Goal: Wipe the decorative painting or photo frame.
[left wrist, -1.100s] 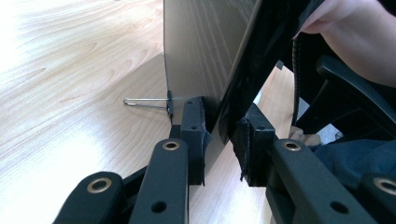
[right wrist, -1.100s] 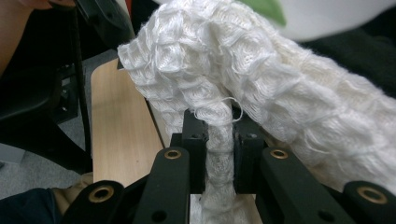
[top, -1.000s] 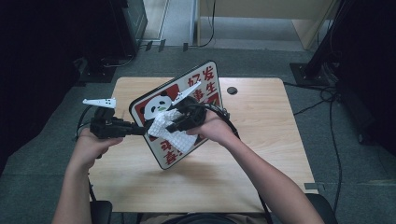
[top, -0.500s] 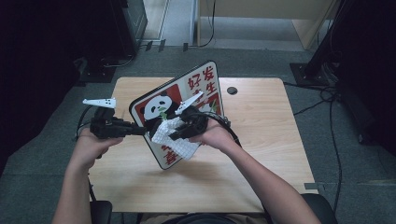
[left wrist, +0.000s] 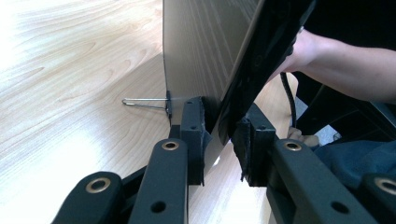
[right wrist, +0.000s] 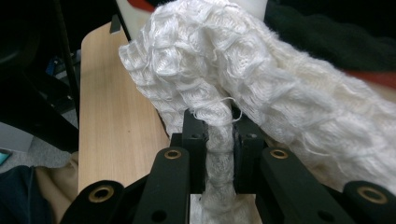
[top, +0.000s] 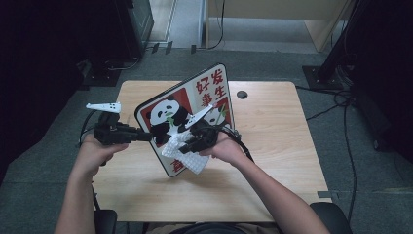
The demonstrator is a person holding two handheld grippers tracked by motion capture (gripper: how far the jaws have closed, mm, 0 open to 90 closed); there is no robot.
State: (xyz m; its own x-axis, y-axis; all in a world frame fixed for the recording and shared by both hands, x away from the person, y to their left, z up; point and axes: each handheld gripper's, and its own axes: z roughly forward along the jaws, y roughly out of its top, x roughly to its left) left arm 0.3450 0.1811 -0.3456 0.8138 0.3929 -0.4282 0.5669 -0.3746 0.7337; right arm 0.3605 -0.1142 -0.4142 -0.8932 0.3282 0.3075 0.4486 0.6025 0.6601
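A board with a panda picture and red Chinese characters (top: 195,105) stands tilted on the wooden table (top: 272,122). My left gripper (top: 146,137) is shut on the board's left edge; in the left gripper view its jaws pinch the board's edge (left wrist: 224,116), with the plain back face (left wrist: 201,51) to the left. My right gripper (top: 187,146) is shut on a white knitted cloth (top: 187,153) and holds it against the lower front of the board. In the right gripper view the cloth (right wrist: 243,84) bunches between and over the jaws.
A small dark round hole (top: 242,94) sits near the table's far edge. A thin metal hook (left wrist: 142,102) sticks out from the board's back. A cable (top: 241,141) trails from my right gripper. Dark equipment and cables lie on the floor around the table.
My right gripper has moved down the front of the board with the cloth, toward its lower edge. The left gripper and the board have stayed in place.
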